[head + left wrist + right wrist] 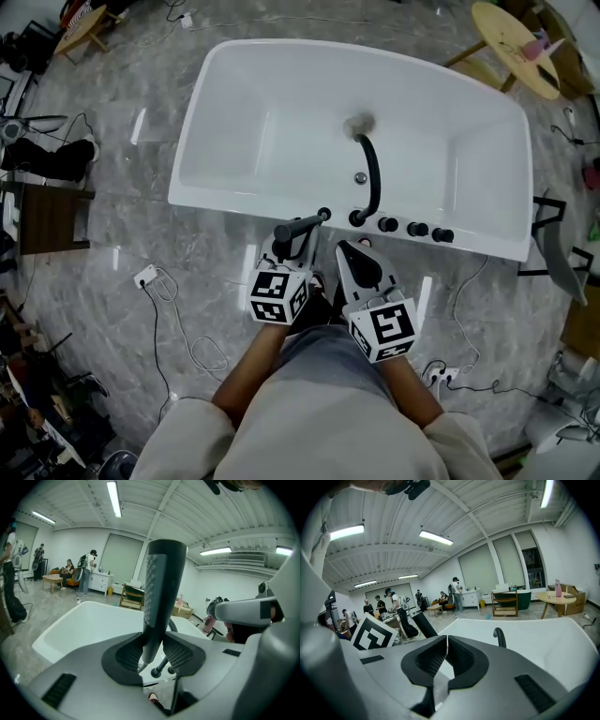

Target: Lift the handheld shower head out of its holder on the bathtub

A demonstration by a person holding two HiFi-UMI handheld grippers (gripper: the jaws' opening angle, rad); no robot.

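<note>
Left gripper [152, 657]: jaws clamp the shower head [159, 588], which stands upright.
Shower head place: bathtub [225, 202] near rim, 9 o'clock of the knobs [415, 228].
Right gripper [445, 660]: jaws together, nothing between them.

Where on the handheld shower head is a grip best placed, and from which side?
The slim lower handle of the shower head, from the bathtub rim side, as the left gripper holds it: that stem fits between the pads; the upper part widens.

White bathtub [234, 112], black shower head [159, 588] with finely dotted face, black curved spout [373, 178], grey marbled floor [122, 244], black mesh-patterned pads [180, 654], pale yellow round table [511, 42].
</note>
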